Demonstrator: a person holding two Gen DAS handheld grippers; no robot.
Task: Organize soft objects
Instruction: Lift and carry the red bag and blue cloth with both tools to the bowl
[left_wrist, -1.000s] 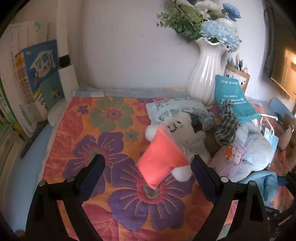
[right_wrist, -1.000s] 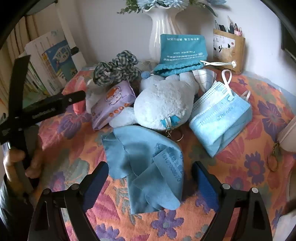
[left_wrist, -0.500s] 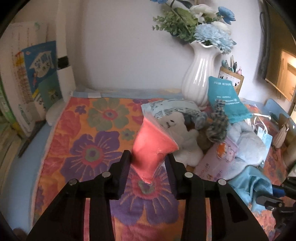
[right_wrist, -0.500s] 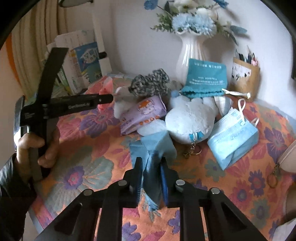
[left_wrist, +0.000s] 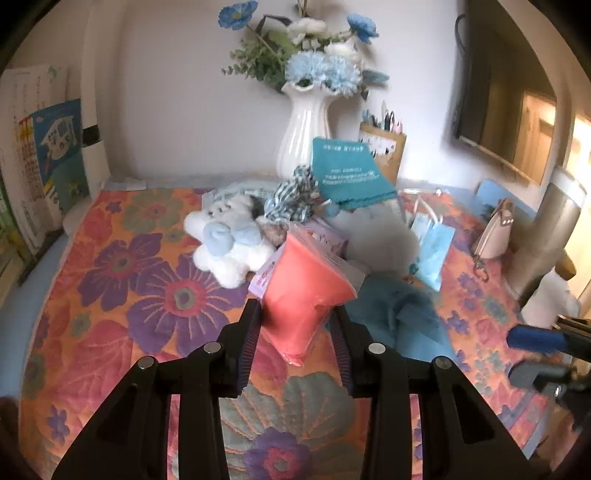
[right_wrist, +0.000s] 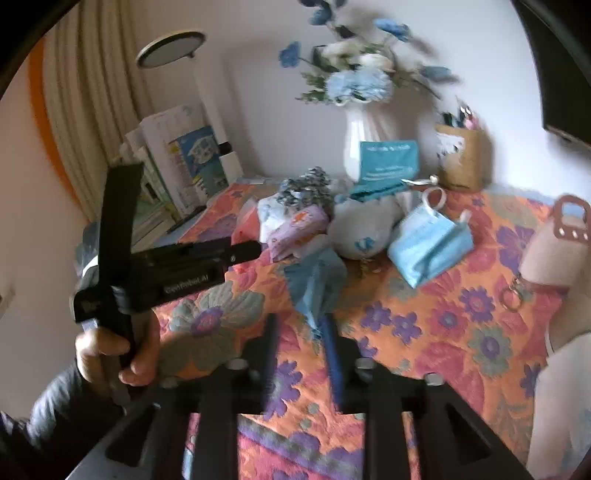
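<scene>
My left gripper (left_wrist: 295, 317) is shut on an orange-red soft pack in clear film (left_wrist: 306, 291) and holds it above the floral cloth (left_wrist: 129, 280). My right gripper (right_wrist: 300, 332) has its jaws opening. The narrow end of a crumpled blue cloth (right_wrist: 314, 284) stands between them and touches only the right finger (right_wrist: 330, 339). Behind lies the pile: a white and blue plush (left_wrist: 225, 236), a checked scrunchie (left_wrist: 291, 195), a lilac tissue pack (right_wrist: 295, 229), a round white plush (right_wrist: 362, 232), a teal pouch (left_wrist: 347, 170) and blue face masks (right_wrist: 428, 247).
A white vase of blue flowers (left_wrist: 304, 136) and a pen holder (left_wrist: 384, 147) stand at the back wall. Books (left_wrist: 55, 155) lean at the left. A small white purse (left_wrist: 495, 232) and a metal tumbler (left_wrist: 546, 236) sit at the right. A hand (right_wrist: 110, 354) holds the left gripper.
Both grippers went from wide open to closed, the left on the orange-red pack, the right on the blue cloth. Both pulled back and up. The right jaws have since spread apart again.
</scene>
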